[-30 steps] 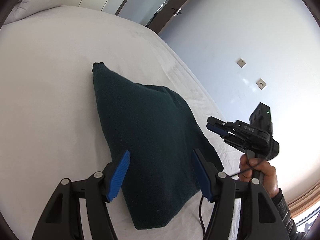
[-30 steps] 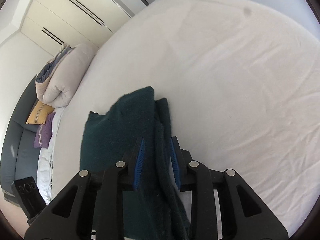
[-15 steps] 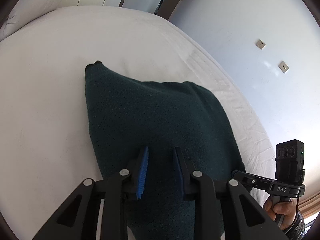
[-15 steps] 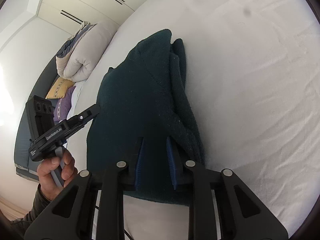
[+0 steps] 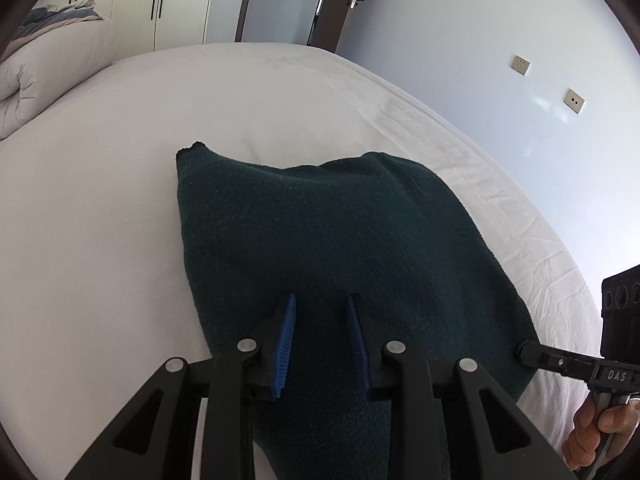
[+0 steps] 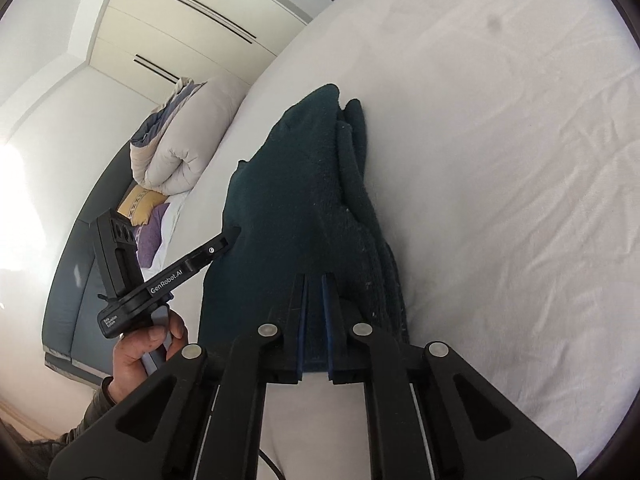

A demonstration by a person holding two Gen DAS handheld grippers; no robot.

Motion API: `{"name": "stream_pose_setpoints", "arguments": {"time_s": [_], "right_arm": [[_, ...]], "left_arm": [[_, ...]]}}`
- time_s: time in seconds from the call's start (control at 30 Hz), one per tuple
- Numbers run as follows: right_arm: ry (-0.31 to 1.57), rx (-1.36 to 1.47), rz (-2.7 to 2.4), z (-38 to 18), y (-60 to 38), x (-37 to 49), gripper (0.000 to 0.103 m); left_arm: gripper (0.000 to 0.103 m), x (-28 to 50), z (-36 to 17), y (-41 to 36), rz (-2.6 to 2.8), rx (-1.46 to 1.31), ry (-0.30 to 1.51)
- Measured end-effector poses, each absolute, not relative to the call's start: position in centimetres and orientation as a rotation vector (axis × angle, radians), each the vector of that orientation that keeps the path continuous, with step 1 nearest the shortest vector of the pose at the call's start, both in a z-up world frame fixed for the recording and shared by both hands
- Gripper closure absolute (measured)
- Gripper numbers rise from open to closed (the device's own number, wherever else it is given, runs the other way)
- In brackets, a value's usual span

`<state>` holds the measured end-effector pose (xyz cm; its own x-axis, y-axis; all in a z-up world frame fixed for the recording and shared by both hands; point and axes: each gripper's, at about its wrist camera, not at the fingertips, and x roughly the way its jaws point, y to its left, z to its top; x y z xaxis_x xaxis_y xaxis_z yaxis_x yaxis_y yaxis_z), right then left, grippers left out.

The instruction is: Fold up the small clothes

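Left wrist view: the left gripper (image 5: 320, 304) sits over the near edge of the dark green knitted garment (image 5: 332, 240), which lies folded on the white bed sheet (image 5: 100, 220). Its blue pads (image 5: 285, 344) stand a little apart with the knit between them, clamped on a thick fold of it; a second ago they were spread wide on either side of the cloth. The garment now fills more of the view than before, and its far corner points toward the rolled duvet (image 5: 36, 68). At the right edge the right gripper (image 5: 526, 350) reaches the garment's near right corner, with a hand (image 5: 592, 436) on its handle; earlier it hung higher, clear of the cloth.

Right wrist view: the right gripper (image 6: 314, 280) has its jaws drawn nearly together on the garment's (image 6: 296, 184) near edge, narrower than a second ago, with a thin layer of knit pinched between them. The stacked folds run along the garment's right side. The left gripper (image 6: 234, 234) touches the garment's left edge, held by a hand (image 6: 144, 350); it was out of this view a second ago.
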<state>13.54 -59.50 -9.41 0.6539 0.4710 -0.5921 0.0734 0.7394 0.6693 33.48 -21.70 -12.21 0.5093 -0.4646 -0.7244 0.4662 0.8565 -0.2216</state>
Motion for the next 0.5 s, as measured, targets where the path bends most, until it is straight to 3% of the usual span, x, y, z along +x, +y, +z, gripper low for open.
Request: {"name": "stream_pose_setpoints", "arguments": {"time_s": [0.23, 0.3, 0.33, 0.37, 0.4, 0.43, 0.47, 0.5], "right_arm": [[0.883, 0.768, 0.255, -10.8, -59.0, 14.3, 0.096], [0.852, 0.73, 0.25, -9.4, -58.7, 14.2, 0.096], [0.822, 0.718, 0.251, -8.7, -59.3, 13.9, 0.093], [0.791, 0.706, 0.243, -7.9, -59.6, 14.0, 0.079], [0.776, 0.701, 0.226, -7.3, -59.8, 14.3, 0.066], [0.763, 0.703, 0.197, -6.8, -60.0, 14.7, 0.028], [0.746, 0.713, 0.168, -6.5, -60.2, 15.1, 0.01], [0.729, 0.713, 0.147, -6.2, -60.4, 15.9, 0.01]], "left_arm": [[0.074, 33.9, -11.6, -20.4, -0.595, -0.027, 0.9], [0.058, 33.4, -10.2, -18.8, -0.591, -0.095, 0.883], [0.033, 33.0, -9.7, -17.8, -0.587, -0.126, 0.852], [0.011, 32.8, -9.3, -16.6, -0.567, -0.162, 0.818], [0.006, 32.7, -9.4, -15.7, -0.551, -0.197, 0.804], [0.005, 33.1, -9.8, -14.9, -0.542, -0.234, 0.819], [0.006, 33.7, -10.6, -14.4, -0.545, -0.275, 0.864], [0.009, 34.2, -11.4, -14.0, -0.558, -0.316, 0.909]]}}
